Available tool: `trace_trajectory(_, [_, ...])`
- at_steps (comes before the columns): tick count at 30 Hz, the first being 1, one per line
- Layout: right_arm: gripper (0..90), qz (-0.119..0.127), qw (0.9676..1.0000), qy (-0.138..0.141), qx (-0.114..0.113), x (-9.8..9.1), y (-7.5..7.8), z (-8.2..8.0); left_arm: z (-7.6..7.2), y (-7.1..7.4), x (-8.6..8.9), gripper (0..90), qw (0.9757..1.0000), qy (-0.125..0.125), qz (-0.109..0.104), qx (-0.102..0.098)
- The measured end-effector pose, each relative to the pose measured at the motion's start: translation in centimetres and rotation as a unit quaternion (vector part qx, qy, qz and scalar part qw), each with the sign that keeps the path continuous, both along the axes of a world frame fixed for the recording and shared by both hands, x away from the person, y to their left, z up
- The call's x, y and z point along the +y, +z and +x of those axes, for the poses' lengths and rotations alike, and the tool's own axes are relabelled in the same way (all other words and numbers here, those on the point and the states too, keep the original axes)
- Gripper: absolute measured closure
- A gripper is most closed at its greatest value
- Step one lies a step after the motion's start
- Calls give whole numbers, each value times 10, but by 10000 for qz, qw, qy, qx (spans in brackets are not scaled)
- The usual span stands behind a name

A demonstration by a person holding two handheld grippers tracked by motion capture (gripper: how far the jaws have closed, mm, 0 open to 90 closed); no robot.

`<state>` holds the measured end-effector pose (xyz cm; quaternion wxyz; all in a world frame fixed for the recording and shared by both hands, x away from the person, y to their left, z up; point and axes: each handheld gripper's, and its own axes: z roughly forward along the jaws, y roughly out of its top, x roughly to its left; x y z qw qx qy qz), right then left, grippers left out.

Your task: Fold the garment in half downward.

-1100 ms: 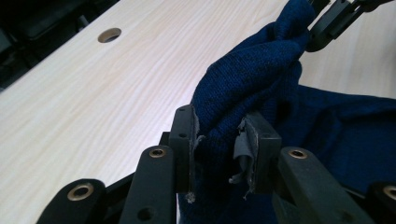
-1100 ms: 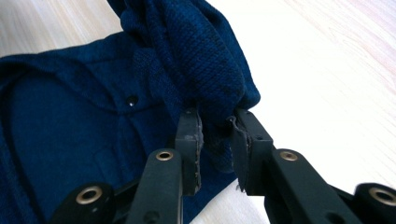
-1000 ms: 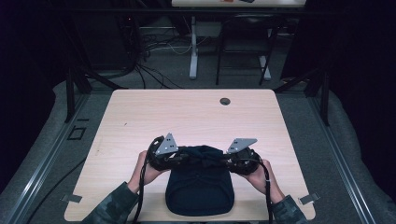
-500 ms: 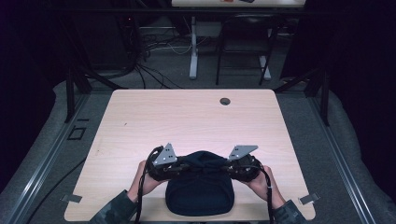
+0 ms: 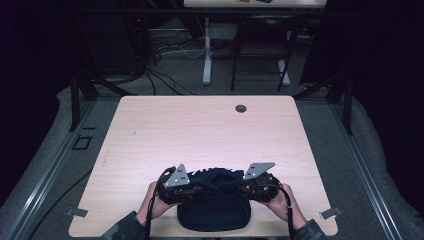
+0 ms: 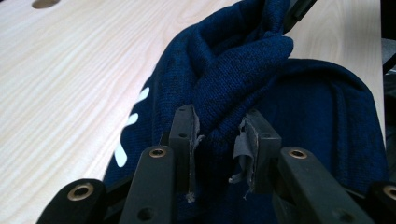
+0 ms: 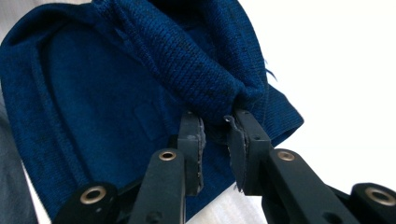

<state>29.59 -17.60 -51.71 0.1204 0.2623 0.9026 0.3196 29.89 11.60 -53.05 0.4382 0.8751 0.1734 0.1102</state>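
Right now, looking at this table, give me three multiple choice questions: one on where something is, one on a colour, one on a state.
1. Where on the table does the knit garment lie?
A. at the far edge by the round hole
B. at the near edge, between the person's hands
C. on the floor

2. What colour is the knit garment?
A. dark blue
B. red
C. yellow

3. How are the left gripper and the right gripper?
A. both open above the cloth
B. one shut, one open
C. both shut on a fold of the garment

Answers: 1 B, the high view shows it at the near edge; 2 A, both gripper views show blue knit; 3 C, each gripper pinches bunched fabric.
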Motion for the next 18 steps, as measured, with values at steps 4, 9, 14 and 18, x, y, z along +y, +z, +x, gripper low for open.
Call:
trace_trajectory(4, [745,-36,10000,21,28,0,-4,-4,-3,-3,0,689,10000,-31,28,24])
trace_trajectory(9, [742,-62,9999,70,76,0,-7,-7,-8,-9,0,681,10000,-31,67,49])
trace_trajectory(14, [738,-67,9999,82,125,-1,-12,-8,-12,-14,0,652,9998,-55,148,146])
trace_trajectory(18, [731,-109,9998,78,147,0,-13,-11,-15,-19,1,635,9994,-100,199,249])
